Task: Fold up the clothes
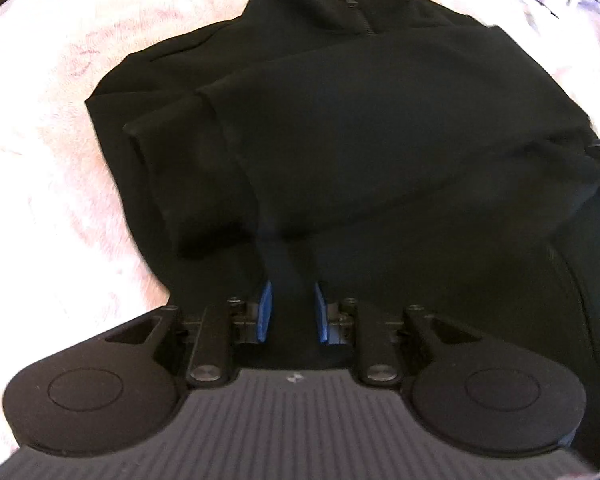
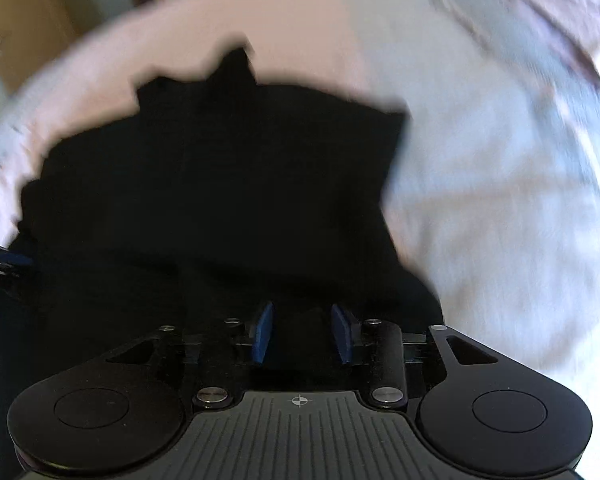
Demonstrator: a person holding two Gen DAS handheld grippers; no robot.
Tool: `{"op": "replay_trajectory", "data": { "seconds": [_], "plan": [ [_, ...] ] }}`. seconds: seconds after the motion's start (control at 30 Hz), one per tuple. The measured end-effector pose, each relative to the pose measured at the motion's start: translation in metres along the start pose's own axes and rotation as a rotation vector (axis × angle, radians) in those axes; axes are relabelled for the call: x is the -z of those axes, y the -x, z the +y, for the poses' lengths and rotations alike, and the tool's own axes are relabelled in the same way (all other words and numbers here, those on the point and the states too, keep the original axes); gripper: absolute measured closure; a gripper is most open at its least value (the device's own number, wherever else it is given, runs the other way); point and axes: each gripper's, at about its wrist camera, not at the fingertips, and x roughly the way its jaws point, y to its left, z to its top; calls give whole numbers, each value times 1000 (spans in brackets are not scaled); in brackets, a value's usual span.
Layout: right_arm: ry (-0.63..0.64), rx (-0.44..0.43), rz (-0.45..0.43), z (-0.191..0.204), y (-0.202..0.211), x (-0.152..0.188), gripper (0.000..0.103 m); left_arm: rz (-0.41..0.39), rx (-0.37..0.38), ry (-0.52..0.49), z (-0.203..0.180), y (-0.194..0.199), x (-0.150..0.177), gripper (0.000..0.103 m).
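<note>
The black jacket (image 1: 340, 128) lies spread on the pale pink fleece blanket (image 1: 60, 80) that covers the bed, its stand-up collar toward the far edge. The cloth is matte, thick and smooth, so dark that most seams are lost. A short dark zipper (image 1: 350, 8) runs down from the collar. One sleeve (image 1: 260, 104) is folded across the chest, its cuff end squared off toward the blanket's left side. The blanket is plush, with a faint reddish pattern in its pile.

Your left gripper (image 1: 291, 312) hangs over the near hem with its blue pads (image 1: 265, 312) a narrow gap apart; a fold of black cloth rises between them, but you cannot tell from this view whether the pads press on it. Your right gripper (image 2: 302, 332) sits over the jacket's near right part (this view is badly blurred), its blue pads (image 2: 262, 334) standing apart with only dark cloth below them, nothing clamped.

To the right of the jacket a light grey-white sheet (image 2: 500, 200) overlies the bed, flat and softly creased. A patterned fabric (image 2: 560, 20) lies at the far right corner, too smeared to identify. Wooden furniture (image 2: 28, 12) stands beyond the bed's far left edge. Nothing lies on top of the jacket.
</note>
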Motion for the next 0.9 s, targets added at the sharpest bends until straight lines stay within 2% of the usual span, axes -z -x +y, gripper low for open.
{"op": "replay_trajectory", "data": {
  "seconds": [0.1, 0.27, 0.4, 0.53, 0.7, 0.8, 0.9],
  "plan": [
    [-36, 43, -17, 2, 27, 13, 58, -19, 12, -26, 0, 28, 19, 84],
    [-48, 82, -49, 22, 84, 49, 56, -26, 53, -116, -17, 71, 55, 81],
    [-117, 92, -21, 37, 113, 83, 54, -26, 91, -168, -39, 96, 84, 77],
    [-171, 77, 20, 44, 131, 112, 54, -19, 116, -152, -58, 113, 120, 77],
    [-98, 45, 85, 48, 137, 143, 53, 8, 99, -120, -87, 124, 154, 75],
    [37, 9, 108, 54, 141, 156, 51, 11, 50, -157, -115, 132, 176, 72],
    [234, -39, 112, 64, 148, 171, 46, 14, 3, -222, -147, 143, 200, 66]
  ]
}}
